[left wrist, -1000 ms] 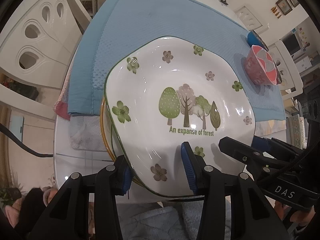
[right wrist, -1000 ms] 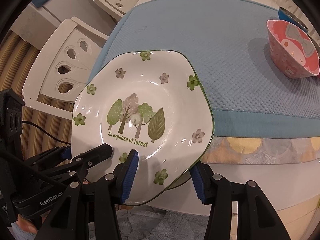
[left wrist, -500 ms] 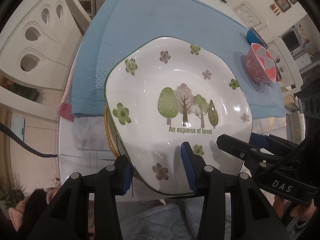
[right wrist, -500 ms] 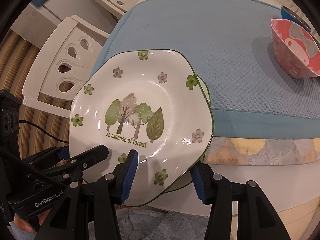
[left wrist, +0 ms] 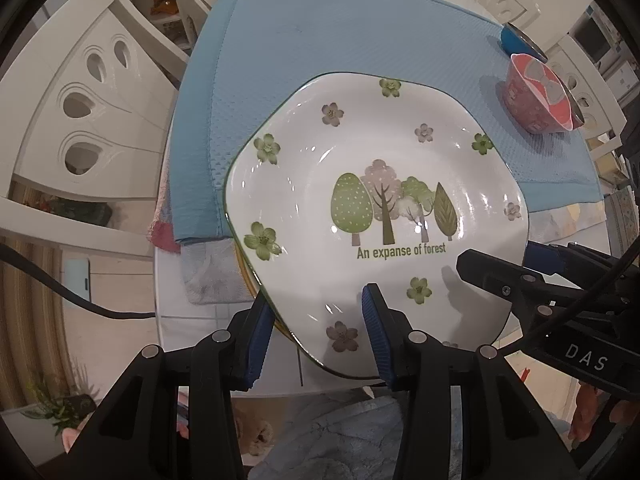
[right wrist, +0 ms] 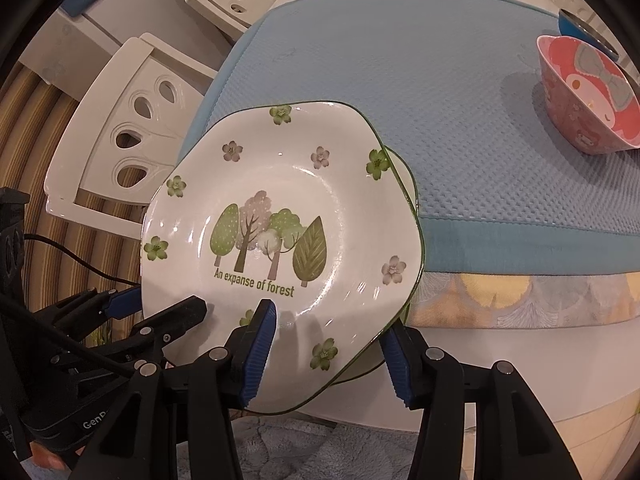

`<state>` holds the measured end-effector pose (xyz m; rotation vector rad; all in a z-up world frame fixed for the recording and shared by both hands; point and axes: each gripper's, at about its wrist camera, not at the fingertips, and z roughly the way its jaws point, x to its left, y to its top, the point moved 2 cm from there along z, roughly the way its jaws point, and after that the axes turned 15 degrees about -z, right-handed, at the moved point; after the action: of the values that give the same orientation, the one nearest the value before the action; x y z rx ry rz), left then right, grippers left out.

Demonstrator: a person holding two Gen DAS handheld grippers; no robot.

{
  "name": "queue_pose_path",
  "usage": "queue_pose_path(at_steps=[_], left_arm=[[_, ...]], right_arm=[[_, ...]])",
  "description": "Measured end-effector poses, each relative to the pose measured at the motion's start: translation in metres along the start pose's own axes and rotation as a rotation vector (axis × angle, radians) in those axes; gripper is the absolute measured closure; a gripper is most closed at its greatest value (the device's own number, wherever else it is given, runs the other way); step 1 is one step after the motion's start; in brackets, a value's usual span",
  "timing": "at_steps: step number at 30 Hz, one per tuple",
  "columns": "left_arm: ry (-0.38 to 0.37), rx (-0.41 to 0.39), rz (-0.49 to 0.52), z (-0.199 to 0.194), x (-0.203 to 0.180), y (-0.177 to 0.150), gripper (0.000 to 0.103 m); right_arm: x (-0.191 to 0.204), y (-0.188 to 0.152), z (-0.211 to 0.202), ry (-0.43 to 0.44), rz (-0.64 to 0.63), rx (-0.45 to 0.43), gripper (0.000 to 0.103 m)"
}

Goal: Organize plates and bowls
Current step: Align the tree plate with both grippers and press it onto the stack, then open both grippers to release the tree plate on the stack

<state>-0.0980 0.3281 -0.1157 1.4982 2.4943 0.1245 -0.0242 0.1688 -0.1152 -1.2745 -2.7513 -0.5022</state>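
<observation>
1. Mid-carry: plate [left wrist: 372, 184] over table [right wrist: 472, 396] edge, pinched at near rim by left gripper [left wrist: 316, 332] and right gripper [right wrist: 324, 356].
2. Next, likely: lower level onto mat [left wrist: 340, 32], then release.

Warm, even indoor light is falling from above, throwing small white glints across the glossy plate [left wrist: 376, 216] beyond the jaws; soft shadows are lying under it, and fisheye bending is curving everything toward black corners, sharp throughout
</observation>
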Motion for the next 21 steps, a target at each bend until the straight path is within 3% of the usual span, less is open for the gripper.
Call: queue_pose_path(at_steps=[4,9,21], left_arm=[[-0.01,0.009,-0.024,0.0,0.007,0.001,0.062],[-0.088,-0.036,-0.036,-0.017,0.008,0.005,0.061],[-0.083,-0.033,-0.019,-0.015,0.003,0.006,0.061]], right_arm=[[-0.002,-0.002,-0.002,-0.001,0.008,-0.003,0.054],[-0.001,-0.001,-0.005,-0.023,0.005,-0.011,0.05],[-0.006,-0.005,-0.011,-0.026,0.013,-0.021,0.049]])
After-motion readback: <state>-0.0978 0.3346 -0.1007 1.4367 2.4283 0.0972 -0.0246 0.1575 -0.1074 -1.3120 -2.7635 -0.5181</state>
